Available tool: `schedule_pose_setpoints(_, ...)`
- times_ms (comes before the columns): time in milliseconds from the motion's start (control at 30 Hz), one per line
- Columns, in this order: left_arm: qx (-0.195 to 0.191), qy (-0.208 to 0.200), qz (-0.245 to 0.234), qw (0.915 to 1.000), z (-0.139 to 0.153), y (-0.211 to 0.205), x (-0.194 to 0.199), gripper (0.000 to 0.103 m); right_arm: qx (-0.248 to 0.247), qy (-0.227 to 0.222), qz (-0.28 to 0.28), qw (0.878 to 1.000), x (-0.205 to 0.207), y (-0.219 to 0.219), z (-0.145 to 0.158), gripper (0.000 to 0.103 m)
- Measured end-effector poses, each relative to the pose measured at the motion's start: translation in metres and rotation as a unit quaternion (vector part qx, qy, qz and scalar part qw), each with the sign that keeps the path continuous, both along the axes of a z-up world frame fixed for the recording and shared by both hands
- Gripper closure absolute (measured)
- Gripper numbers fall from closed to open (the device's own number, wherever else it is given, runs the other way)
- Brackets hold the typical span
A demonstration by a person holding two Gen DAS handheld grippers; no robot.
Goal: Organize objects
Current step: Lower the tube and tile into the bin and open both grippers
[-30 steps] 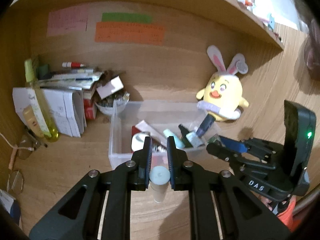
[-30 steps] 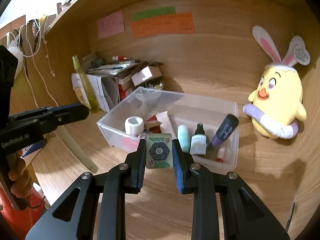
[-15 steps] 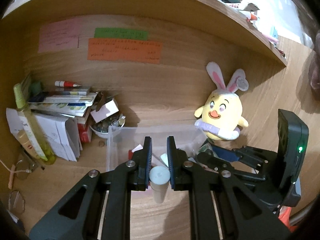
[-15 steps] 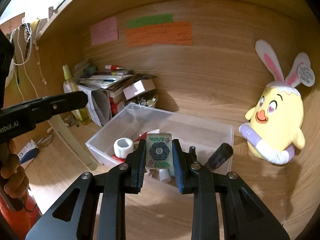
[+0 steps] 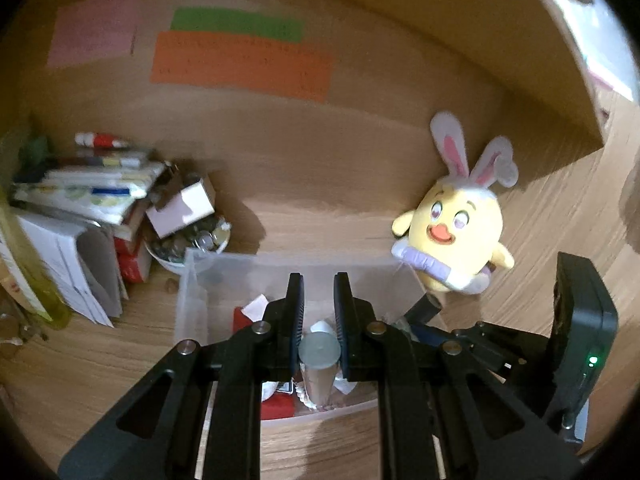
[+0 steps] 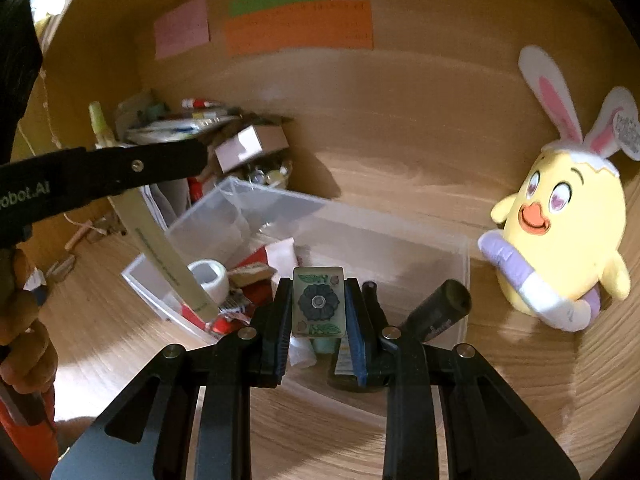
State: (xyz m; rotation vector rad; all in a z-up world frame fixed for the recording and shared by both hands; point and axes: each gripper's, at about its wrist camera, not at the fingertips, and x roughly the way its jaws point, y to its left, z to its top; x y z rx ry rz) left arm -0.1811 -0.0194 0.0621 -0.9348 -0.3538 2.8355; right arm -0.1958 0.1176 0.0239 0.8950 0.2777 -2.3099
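The clear box (image 6: 400,240) sits on the wooden desk (image 6: 500,400), with tape (image 6: 208,276), a dark bottle (image 6: 436,312) and other small things inside. Over the box, the right gripper (image 6: 319,306) pinches a small tile (image 6: 319,300) with a flower on it. The left gripper (image 5: 318,322) pinches a pale tube (image 5: 319,364), whose lower end hangs down into the box. A yellow chick toy (image 6: 560,232) with bunny ears sits just right of the box. Left of the box are piled papers (image 5: 80,208) and a bowl (image 5: 180,248) of bits.
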Motion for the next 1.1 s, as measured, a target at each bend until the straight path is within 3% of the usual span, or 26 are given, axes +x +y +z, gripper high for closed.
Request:
schedule_pose_setpoints(500, -0.002, -0.066, 0.004, 0.9978, -0.046, -0.008, -0.022, 0.089, 0.04, -0.02, 0.004, 0.999, -0.012, -0.016, -0.028, 0.081)
schedule_pose_setpoints(1100, -0.034, -0.056, 0.014, 0.9978, -0.036, -0.013, 0.009, 0.088, 0.035, 0.003, 0.003, 0.999, 0.007, -0.005, -0.009, 0.075)
